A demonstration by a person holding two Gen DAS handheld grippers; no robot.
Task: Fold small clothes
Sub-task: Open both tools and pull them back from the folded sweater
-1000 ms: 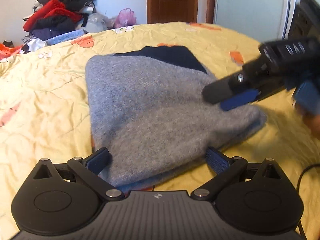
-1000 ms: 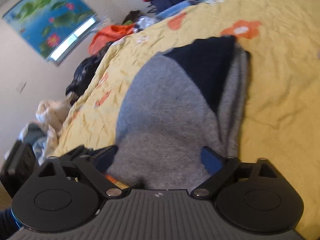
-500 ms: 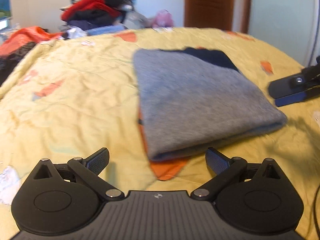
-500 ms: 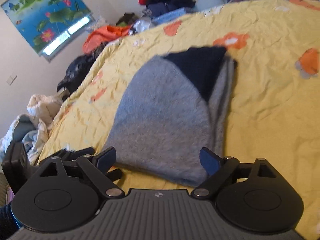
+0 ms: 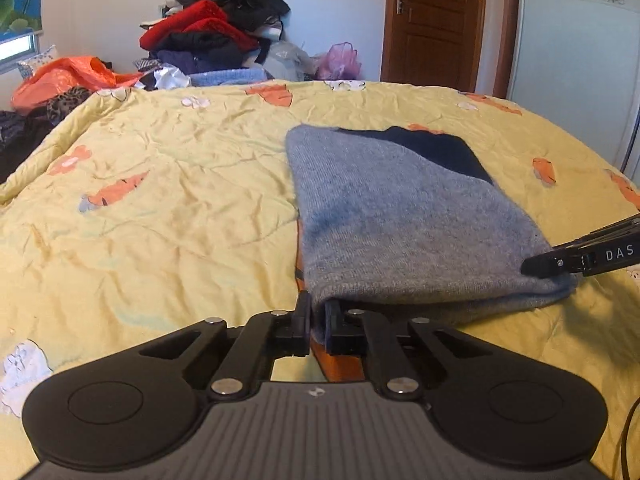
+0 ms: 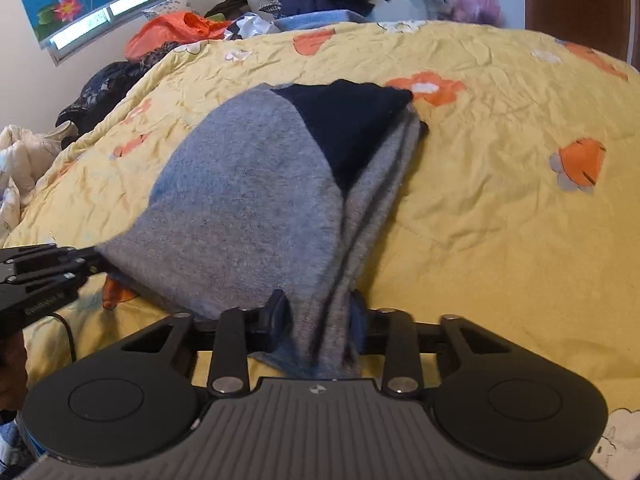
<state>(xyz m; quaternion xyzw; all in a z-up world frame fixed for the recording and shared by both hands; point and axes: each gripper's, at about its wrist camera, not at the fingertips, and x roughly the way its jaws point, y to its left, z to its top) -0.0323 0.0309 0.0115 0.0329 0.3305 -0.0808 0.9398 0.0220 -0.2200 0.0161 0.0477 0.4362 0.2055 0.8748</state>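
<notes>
A yellow quilt (image 5: 168,216) with orange flower prints covers the bed and carries the work. Beyond its far edge a pile of clothes (image 5: 216,36) stands against the wall, with a brown door (image 5: 434,24) to the right of it. The folded grey sweater (image 5: 404,232) lies flat on the quilt, right of centre in the left wrist view, with a dark navy section (image 5: 436,150) exposed at its far end. The left gripper (image 5: 318,318) is closed narrowly on the near left corner of the sweater, fabric pinched between both fingers. The right gripper (image 6: 320,320) clamps the bunched layers at the near right corner (image 6: 340,272); its jaws stand wider because of the thick fold. That corner appears slightly raised off the quilt, though motion blur makes this uncertain.
</notes>
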